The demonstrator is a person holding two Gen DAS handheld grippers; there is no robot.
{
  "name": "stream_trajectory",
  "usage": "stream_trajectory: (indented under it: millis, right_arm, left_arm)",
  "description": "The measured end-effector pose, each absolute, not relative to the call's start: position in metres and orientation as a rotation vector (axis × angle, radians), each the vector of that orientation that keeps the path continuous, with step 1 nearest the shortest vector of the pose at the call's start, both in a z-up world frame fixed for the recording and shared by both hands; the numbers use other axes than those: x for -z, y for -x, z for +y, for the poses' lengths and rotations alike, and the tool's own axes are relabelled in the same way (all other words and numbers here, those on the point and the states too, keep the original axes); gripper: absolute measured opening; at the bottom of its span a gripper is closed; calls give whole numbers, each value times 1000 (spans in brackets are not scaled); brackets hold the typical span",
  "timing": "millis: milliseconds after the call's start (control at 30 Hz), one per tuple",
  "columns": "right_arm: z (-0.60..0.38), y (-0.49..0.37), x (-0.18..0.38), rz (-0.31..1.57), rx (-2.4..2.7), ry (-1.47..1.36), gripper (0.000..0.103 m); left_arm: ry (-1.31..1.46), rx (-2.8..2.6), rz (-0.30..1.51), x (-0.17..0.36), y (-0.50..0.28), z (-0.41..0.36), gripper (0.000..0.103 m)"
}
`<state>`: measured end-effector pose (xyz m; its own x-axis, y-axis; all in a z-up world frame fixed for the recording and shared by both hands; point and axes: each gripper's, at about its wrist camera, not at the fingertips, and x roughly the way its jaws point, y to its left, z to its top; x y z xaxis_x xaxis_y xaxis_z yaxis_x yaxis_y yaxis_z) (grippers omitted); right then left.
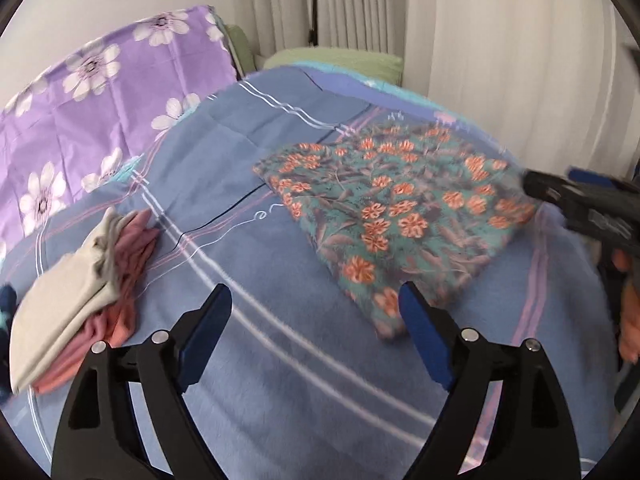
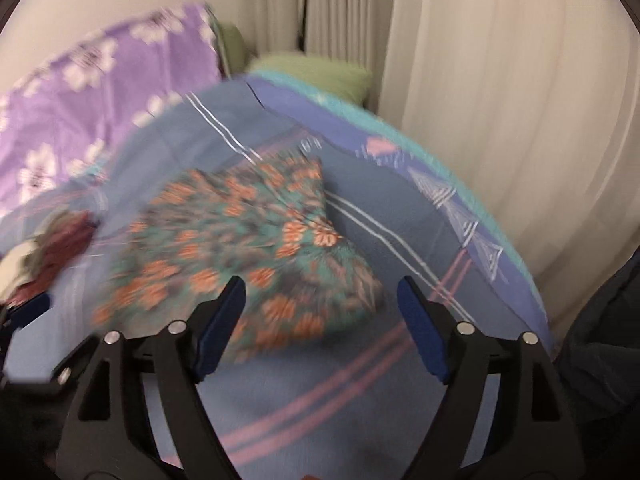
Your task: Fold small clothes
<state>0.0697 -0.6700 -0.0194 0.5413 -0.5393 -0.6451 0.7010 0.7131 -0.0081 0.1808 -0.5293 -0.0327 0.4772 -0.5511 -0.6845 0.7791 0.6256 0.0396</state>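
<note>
The floral cloth (image 1: 400, 216) lies folded on the bed (image 1: 248, 360), with a pile (image 1: 80, 292) of folded clothes at its left. Both tools, left (image 1: 316, 336) and right (image 2: 320, 328), stand apart and empty. A low pass could snag an edge and undo the fold, or nudge the pile.

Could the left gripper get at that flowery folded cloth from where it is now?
Probably yes: the left gripper is open with nothing between its fingers, and only bare bedspread lies between it and the floral cloth.

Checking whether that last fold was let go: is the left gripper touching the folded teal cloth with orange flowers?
Apart. In the left wrist view the left gripper stands open over bare blue bedspread, nothing between its fingers; the folded teal floral cloth lies beyond them.
</note>
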Motion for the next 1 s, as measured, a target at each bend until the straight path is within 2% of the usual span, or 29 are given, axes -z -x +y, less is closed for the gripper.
stream_trajectory:
  millis: [100,133,267,600,1000]
  right_arm:
    - [-637,-31,-2,615,691,-274,87]
    - [-629,-21,-7,608,672,-280,87]
    - [-586,15,-22,583,620,-258,89]
    - [-504,89,-63,416,639,-252,98]
    - [-437,135,-87,367,637,-215,100]
  left_arm:
    - [-284,858,665,15,-167,-505,88]
    - [-270,866,653,9,-161,-499,93]
    - [-225,908,581,-14,-126,-470,100]
    - [-205,903,456,-58,-51,-402,101]
    - [-159,921,363,-88,6,-327,101]
